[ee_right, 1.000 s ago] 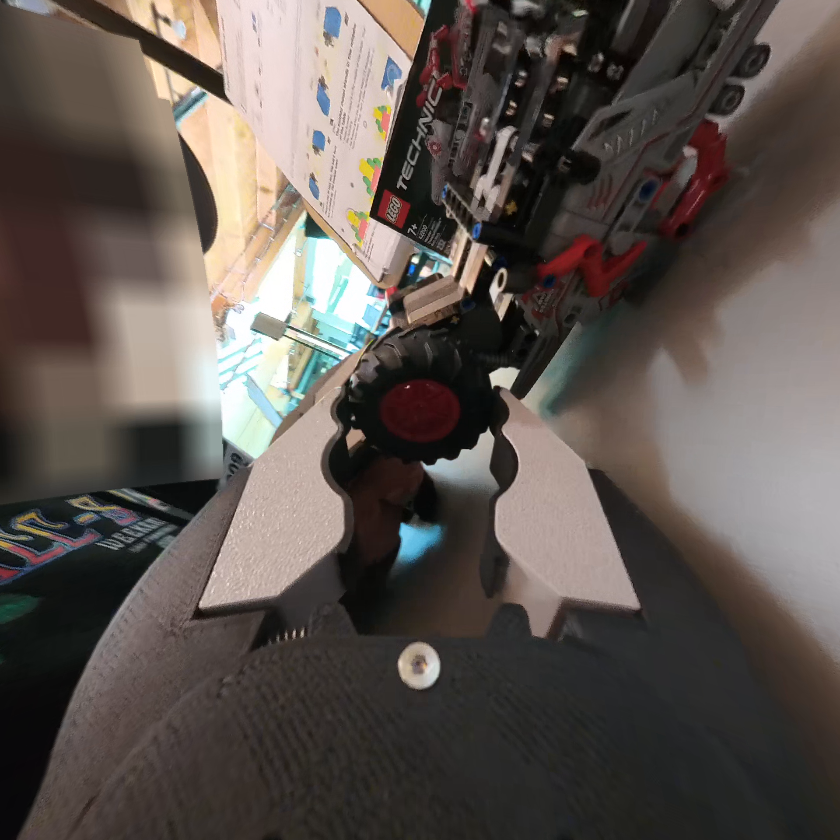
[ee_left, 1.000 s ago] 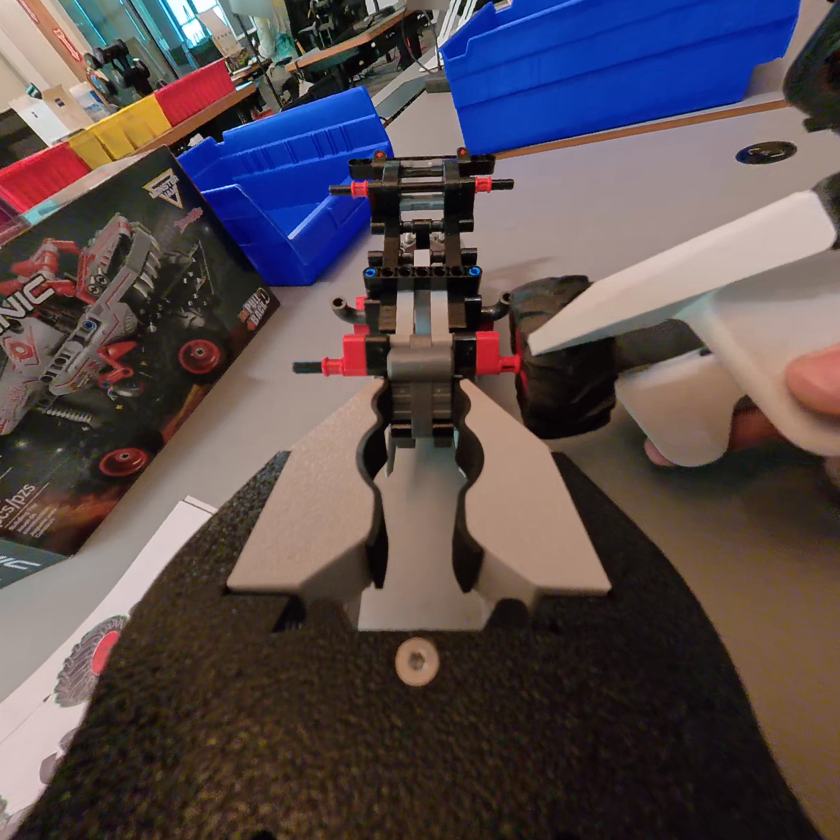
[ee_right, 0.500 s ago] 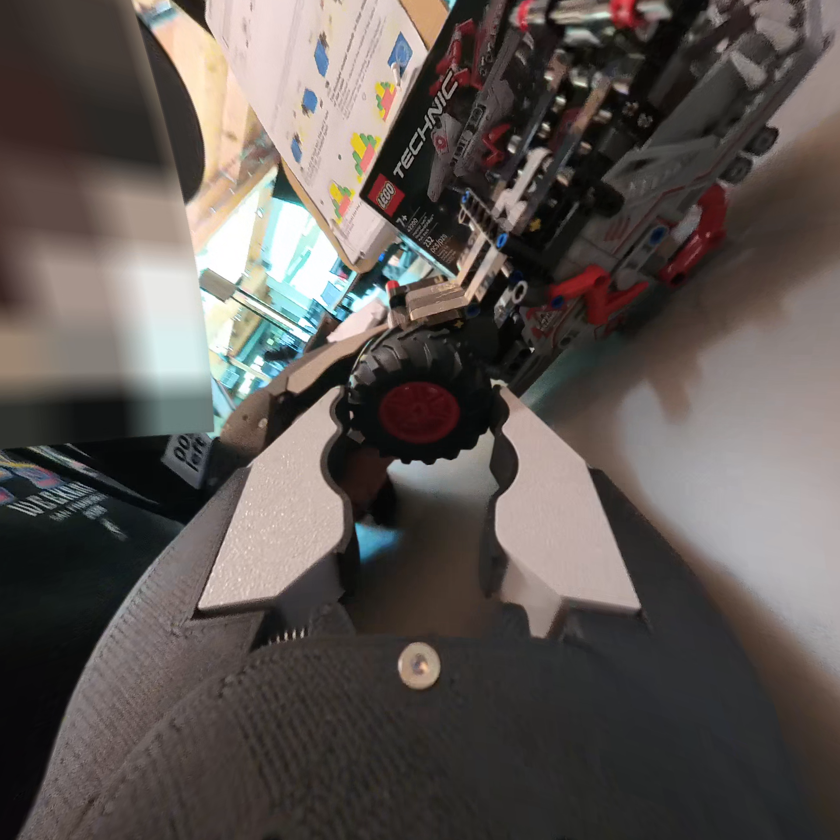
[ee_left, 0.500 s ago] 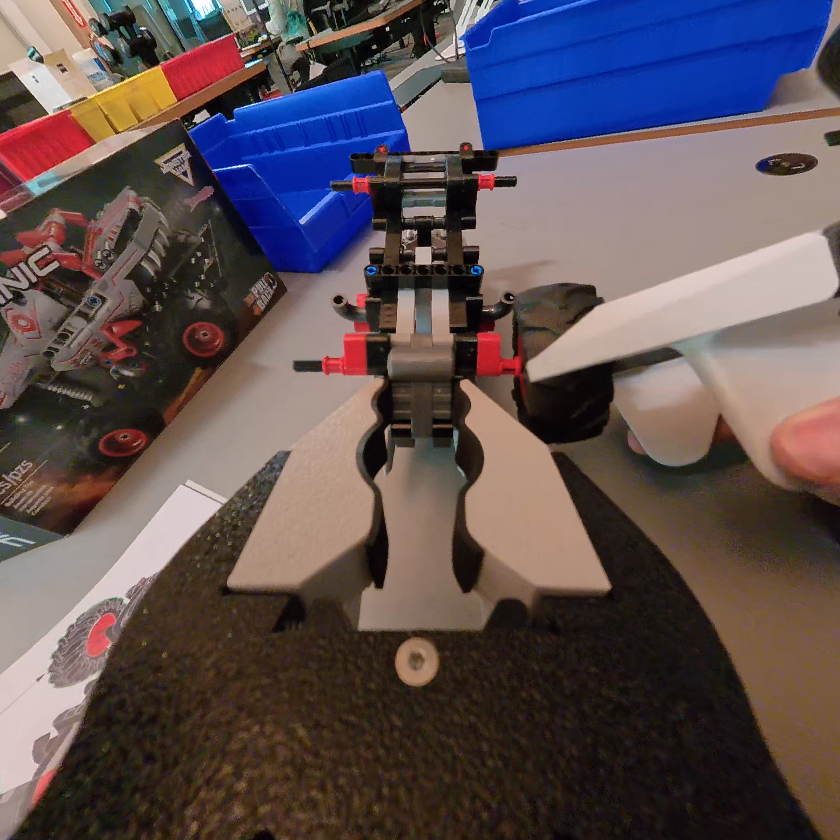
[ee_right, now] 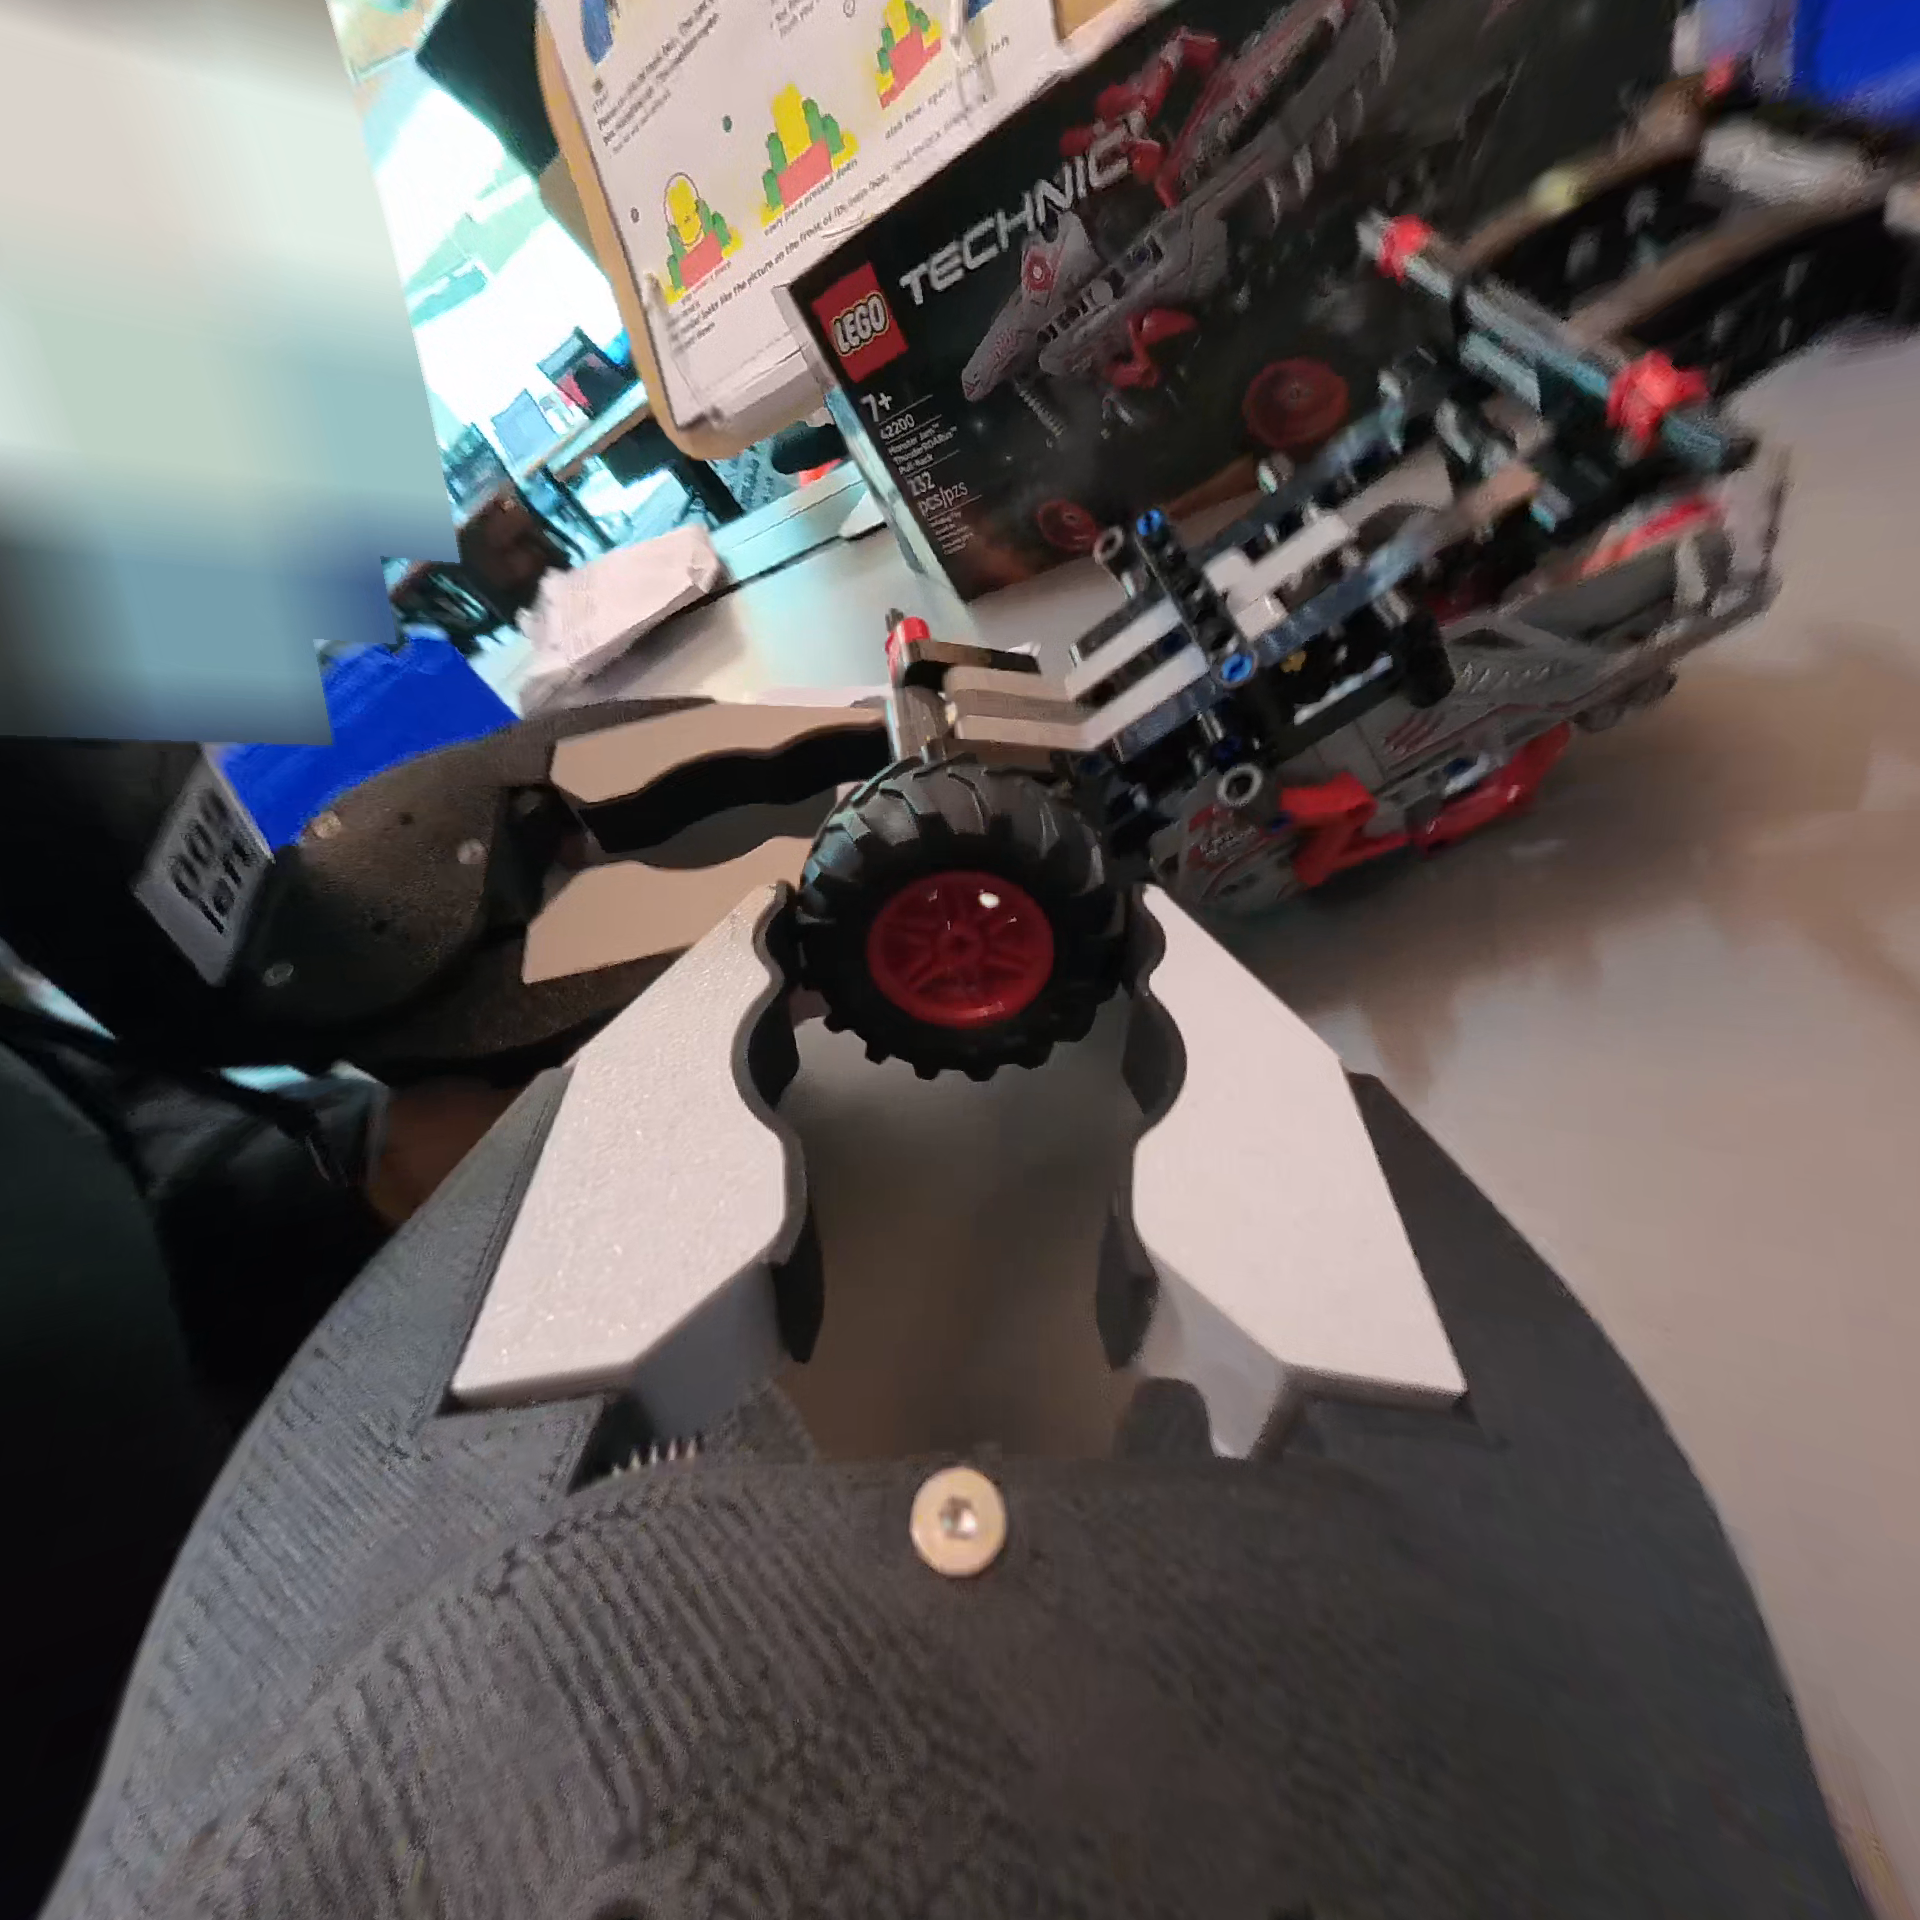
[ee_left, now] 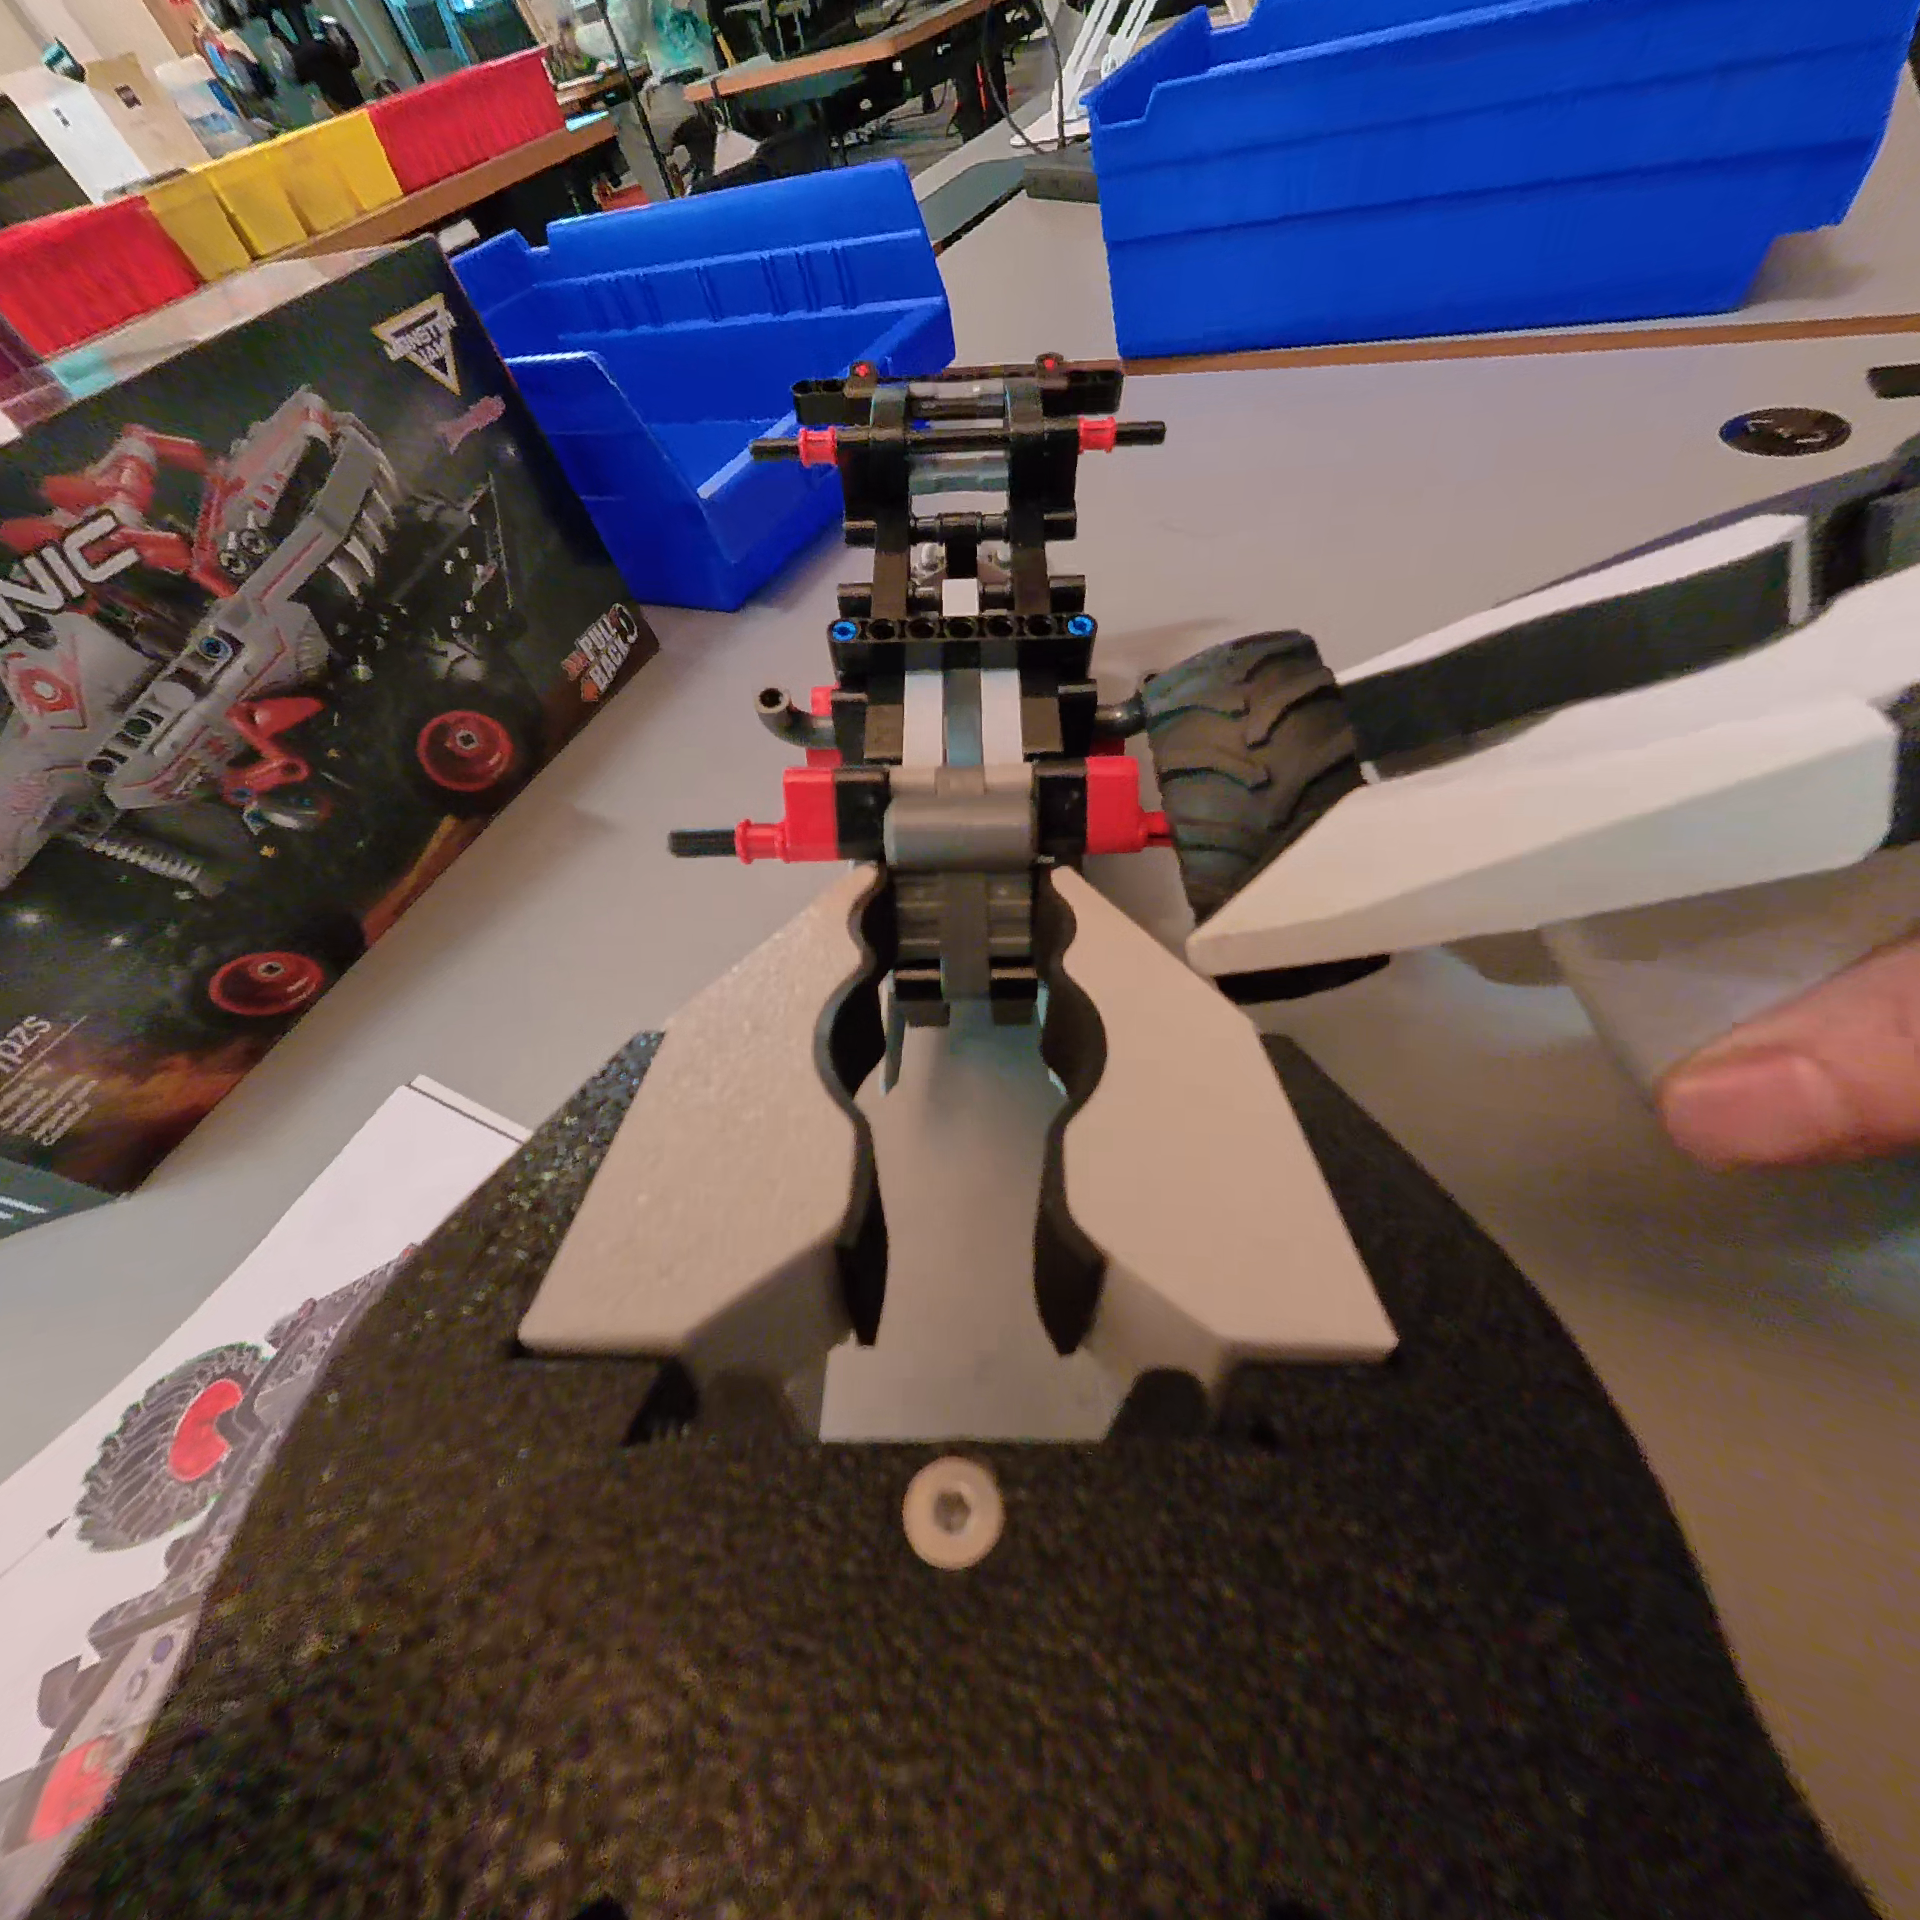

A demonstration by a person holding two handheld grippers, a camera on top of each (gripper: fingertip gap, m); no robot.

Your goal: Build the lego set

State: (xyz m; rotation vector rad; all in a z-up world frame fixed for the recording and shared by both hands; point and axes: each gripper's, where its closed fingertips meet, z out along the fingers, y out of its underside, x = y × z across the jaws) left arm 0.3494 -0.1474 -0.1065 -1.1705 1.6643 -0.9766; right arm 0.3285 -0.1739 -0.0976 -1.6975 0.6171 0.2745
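The black, grey and red Lego chassis (ee_left: 961, 665) is held off the table by its near end in my left gripper (ee_left: 961, 940), which is shut on it. It also shows in the right wrist view (ee_right: 1299, 644). My right gripper (ee_right: 961, 925) is shut on a black wheel with a red hub (ee_right: 961, 951). The wheel (ee_left: 1247, 769) sits against the right end of the chassis's near red axle, between the right gripper's white fingers (ee_left: 1507, 862). The left gripper (ee_right: 675, 831) shows at the left of the right wrist view.
The Lego box (ee_left: 260, 675) stands left of the chassis and shows behind it in the right wrist view (ee_right: 1091, 312). Blue bins (ee_left: 707, 343) (ee_left: 1455, 156) stand at the back. An instruction booklet (ee_left: 208, 1403) lies near left. A thumb (ee_left: 1808, 1091) rests on the right gripper. My left and right fingertips are right by each other.
The right gripper has rolled from a tilted pose to level and brought the wheel up against the chassis's right side. The left gripper has kept its hold on the chassis.
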